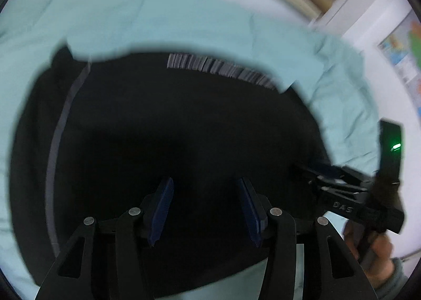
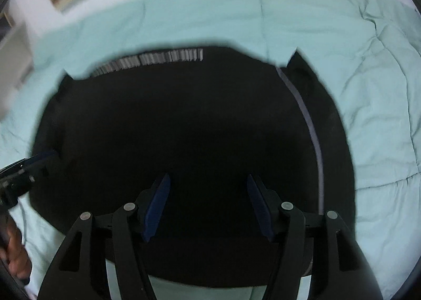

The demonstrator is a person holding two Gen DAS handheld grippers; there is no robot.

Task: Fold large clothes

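Garment: a large black garment (image 1: 171, 129) lies spread flat on a pale green bedspread (image 1: 158, 24), folded into a broad, rounded block; the same garment (image 2: 184, 129) fills the middle of the right wrist view.
Markings: a grey striped band (image 1: 218, 66) runs along its far edge, and a thin grey seam line (image 1: 60, 129) curves down one side.
Left gripper: the left gripper (image 1: 205, 210) hangs above the cloth with its blue pads apart and nothing between them; released.
Right gripper: the right gripper (image 2: 208, 208) is likewise spread wide over the black cloth, holding nothing; it also shows at the edge of the left wrist view (image 1: 310, 171).
Handling: judging by how it lies, the cloth is soft and limp, light for its size, not fragile; it will sag and drag if lifted by one point.
Where to grip: probably at two matching corners or along one edge, one gripper each, pinching all layers together so that the fold stays even.
Risk: a shallow pinch may catch only the top layer.
Blur: both views are smeared, so fine creases are hard to read.
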